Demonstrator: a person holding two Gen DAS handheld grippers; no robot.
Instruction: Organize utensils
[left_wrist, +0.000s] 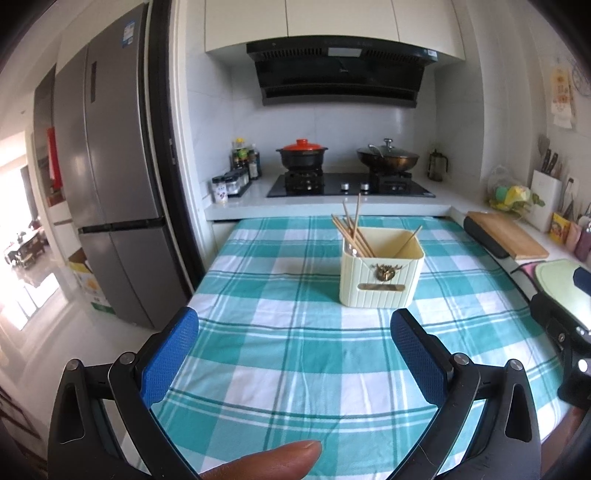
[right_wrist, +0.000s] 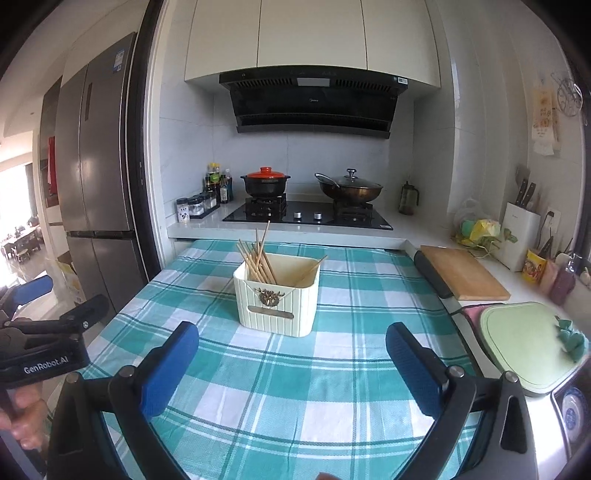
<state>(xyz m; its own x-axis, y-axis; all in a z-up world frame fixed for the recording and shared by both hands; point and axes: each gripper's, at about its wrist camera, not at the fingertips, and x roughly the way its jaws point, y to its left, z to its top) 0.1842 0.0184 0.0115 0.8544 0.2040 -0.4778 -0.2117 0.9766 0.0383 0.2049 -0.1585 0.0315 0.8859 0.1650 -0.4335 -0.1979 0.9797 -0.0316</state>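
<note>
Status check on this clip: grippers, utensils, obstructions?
Left gripper and right gripper: jaws open, empty. Wooden chopsticks standing in ribbed cream plastic holder on teal plaid tablecloth. Path clear.

Both wrist cameras hover low over the near end of the checked tablecloth, facing the stove. The left view sits left of the utensil box, the right view right; both share it.

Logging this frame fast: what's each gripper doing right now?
Left gripper: open, holding nothing, above the checked tablecloth.
Right gripper: open, holding nothing.
</note>
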